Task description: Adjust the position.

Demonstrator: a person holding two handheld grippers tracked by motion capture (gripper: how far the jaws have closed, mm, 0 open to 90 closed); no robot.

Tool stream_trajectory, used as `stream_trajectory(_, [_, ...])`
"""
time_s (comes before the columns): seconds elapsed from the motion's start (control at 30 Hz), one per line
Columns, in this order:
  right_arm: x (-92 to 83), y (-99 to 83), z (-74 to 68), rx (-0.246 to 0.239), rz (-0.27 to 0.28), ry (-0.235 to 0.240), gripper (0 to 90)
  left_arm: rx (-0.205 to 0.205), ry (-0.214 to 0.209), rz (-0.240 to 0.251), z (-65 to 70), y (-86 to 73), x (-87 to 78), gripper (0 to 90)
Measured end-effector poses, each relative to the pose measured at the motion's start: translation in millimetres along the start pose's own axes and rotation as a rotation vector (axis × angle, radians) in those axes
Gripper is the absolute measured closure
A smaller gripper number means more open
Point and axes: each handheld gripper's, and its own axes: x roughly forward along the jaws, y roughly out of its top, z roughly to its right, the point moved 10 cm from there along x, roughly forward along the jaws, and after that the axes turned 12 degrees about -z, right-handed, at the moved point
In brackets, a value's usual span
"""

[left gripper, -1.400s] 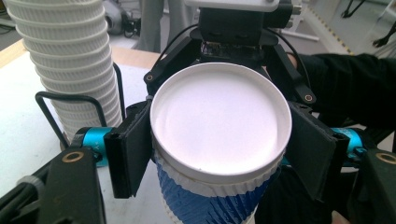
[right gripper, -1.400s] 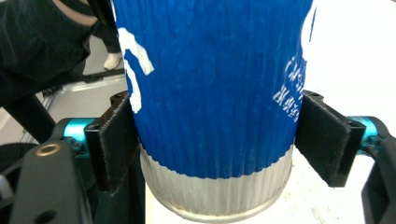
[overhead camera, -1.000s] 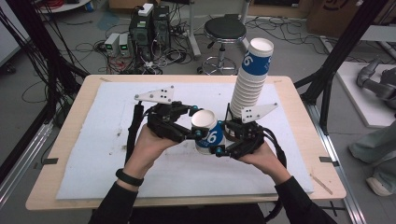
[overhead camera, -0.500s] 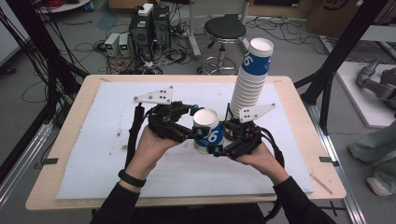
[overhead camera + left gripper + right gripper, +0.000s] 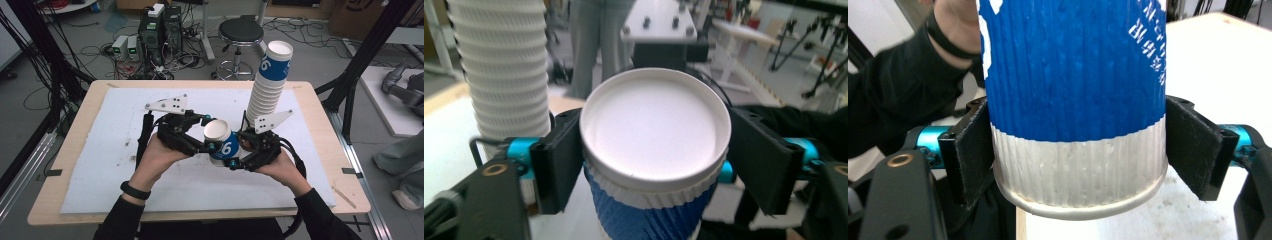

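You are holding the blue ribbed paper cup (image 5: 223, 144) above the white table mat (image 5: 100, 150): your left gripper (image 5: 654, 150), jaws just opening, straddles its rim, while your right gripper (image 5: 1080, 155), jaws just closing, is pinching its base.

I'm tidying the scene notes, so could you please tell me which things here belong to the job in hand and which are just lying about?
In the job: blue cup; tall cup stack; white mat on the table.
Lying about: black stool; computer boxes on the floor; loose cables.
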Motion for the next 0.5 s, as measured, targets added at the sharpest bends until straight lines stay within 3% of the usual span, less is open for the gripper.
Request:
stream_trajectory(0.13, [2.8,-3.6,-0.5,-0.005,-0.053,-0.002,21.1,0.01,0.019,-0.08,1.2,-5.1,1.4,22.5])
stream_trajectory(0.27, [4.6,-7.1,-0.3,-0.013,-0.095,-0.01,21.1,0.005,0.023,-0.12,-0.9,-10.0,1.2,23.8])
stream_trajectory(0.5, [4.0,-7.1,-0.8,-0.013,-0.107,-0.016,19.5,0.02,0.009,-0.118,-0.7,-10.5,0.0,29.2])
